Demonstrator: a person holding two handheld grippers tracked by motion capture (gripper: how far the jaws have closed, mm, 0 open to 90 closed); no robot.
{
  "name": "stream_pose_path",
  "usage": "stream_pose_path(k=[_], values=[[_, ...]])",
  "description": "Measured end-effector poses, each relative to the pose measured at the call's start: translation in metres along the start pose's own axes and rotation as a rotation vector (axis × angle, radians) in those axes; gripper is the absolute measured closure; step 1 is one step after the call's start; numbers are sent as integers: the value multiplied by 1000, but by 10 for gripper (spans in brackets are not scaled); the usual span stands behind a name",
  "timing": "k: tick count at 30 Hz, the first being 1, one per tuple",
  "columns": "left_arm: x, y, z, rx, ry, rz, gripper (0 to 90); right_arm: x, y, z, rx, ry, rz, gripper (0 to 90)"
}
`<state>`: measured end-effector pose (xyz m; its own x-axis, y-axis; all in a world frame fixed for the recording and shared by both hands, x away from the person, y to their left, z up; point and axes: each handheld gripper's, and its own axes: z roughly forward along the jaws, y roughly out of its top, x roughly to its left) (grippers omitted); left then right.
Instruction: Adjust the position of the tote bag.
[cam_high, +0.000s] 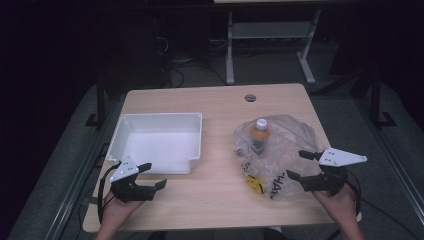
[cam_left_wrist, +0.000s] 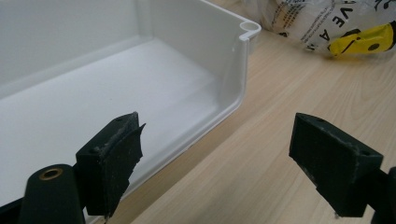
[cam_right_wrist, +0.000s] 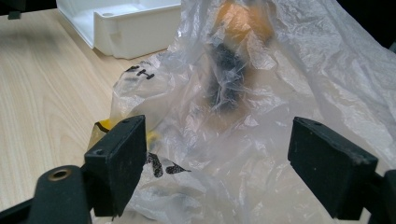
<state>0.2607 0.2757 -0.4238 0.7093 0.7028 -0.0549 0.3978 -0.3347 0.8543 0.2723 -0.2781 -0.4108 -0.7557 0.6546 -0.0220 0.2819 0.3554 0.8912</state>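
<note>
Crinkled clear bag (cam_high: 282, 150) — smooth white tray (cam_high: 150, 122) — woodgrain table (cam_high: 215, 190).

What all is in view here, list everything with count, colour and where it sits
plastic bag: one, clear with black print and a yellow patch, right half of the table
bottle: one, orange with a white cap, standing inside the plastic bag
tray: one, white, nothing in it, left half of the table
table: one, light wood, centre
table frame: one, white, on the floor beyond the table
left gripper: one, black, open, at the tray's near edge
right gripper: one, black, open, at the bag's right side
hands: two, at the bottom edge
</note>
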Motion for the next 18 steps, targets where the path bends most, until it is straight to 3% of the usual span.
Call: stream_pose_path(k=[8,15,18], values=[[-5,2,6,9,-24,21,164,-1,0,-2,-1,-2,-1,192],[-14,5,9,9,-52,63,164,1,0,-1,-1,1,-4,193],[-16,7,11,1,-66,52,164,1,-1,-3,-3,-4,-6,194]])
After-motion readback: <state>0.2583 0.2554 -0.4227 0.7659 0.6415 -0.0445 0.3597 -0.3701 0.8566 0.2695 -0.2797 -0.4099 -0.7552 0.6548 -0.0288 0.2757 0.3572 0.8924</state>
